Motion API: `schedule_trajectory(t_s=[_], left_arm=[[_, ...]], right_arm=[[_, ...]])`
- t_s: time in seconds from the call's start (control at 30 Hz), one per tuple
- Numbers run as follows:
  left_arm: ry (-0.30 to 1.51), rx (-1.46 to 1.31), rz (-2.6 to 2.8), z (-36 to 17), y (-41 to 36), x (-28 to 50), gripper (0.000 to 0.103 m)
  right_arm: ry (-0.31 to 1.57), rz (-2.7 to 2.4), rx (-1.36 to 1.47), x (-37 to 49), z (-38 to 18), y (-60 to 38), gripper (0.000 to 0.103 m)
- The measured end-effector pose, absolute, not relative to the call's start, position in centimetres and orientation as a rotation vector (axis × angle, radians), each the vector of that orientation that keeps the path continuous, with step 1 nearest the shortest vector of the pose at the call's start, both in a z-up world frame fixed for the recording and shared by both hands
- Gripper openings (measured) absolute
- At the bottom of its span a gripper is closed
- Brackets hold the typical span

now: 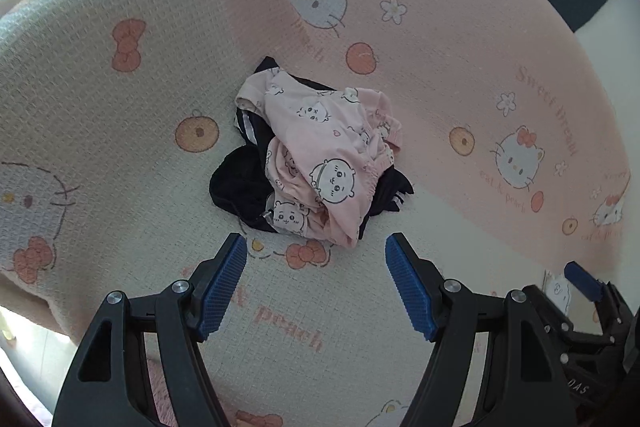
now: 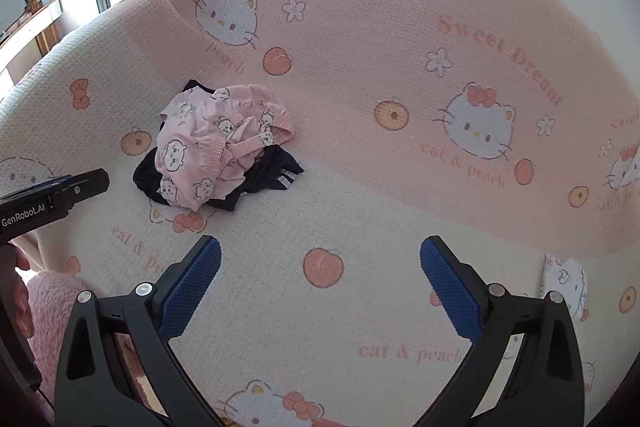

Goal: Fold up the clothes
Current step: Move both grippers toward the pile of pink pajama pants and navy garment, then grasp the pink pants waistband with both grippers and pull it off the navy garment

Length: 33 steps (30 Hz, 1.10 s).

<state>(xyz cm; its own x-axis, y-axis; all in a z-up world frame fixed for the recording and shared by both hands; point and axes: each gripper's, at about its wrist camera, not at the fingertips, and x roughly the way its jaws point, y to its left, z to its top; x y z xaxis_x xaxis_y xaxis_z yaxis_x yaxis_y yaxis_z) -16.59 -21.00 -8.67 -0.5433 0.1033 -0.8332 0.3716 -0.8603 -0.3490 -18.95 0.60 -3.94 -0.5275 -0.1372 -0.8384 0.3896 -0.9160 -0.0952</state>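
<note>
We are holding the left tool (image 1: pixel 316 247) with its blue pads spread wide and gripping nothing, just short of a small heap of clothes. We are holding the right tool (image 2: pixel 320 251) equally wide and empty, over bare blanket, farther from the heap. The heap is lying near the middle of a sofa draped in a pink and cream blanket (image 1: pixel 460 39) printed with cartoon cats, bows and peaches. On top, a crumpled pink garment (image 1: pixel 320 151) with cartoon faces is resting over a black garment (image 1: pixel 240 187) that is showing at the edges, white stripes visible. From the right wrist view, the left tool is reaching in from the left edge, beside the heap but not touching it.
</note>
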Motion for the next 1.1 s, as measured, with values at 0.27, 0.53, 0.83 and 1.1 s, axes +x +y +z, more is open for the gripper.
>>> schedule_trajectory(t_s=[0.27, 0.53, 0.83, 1.1], left_arm=[[0.816, 1.568, -2.526, -14.9, -21.7, -24.4, 0.074], [0.93, 1.584, -2.549, -17.7, -22.1, -26.0, 0.031], [0.715, 1.632, -2.72, -13.8, -15.5, -23.4, 0.015], [0.635, 1.79, -2.909, -8.4, -3.8, -16.8, 0.014]], right_arm=[[0.294, -2.218, 1.43, -23.9, -12.9, -5.8, 0.086], [0.163, -2.02, 1.47, -27.2, -18.4, -9.9, 0.057], [0.159, -2.134, 1.401, -24.8, -15.6, -6.4, 0.008], [0.239, -2.283, 1.355, -17.5, -9.5, 6.9, 0.008]])
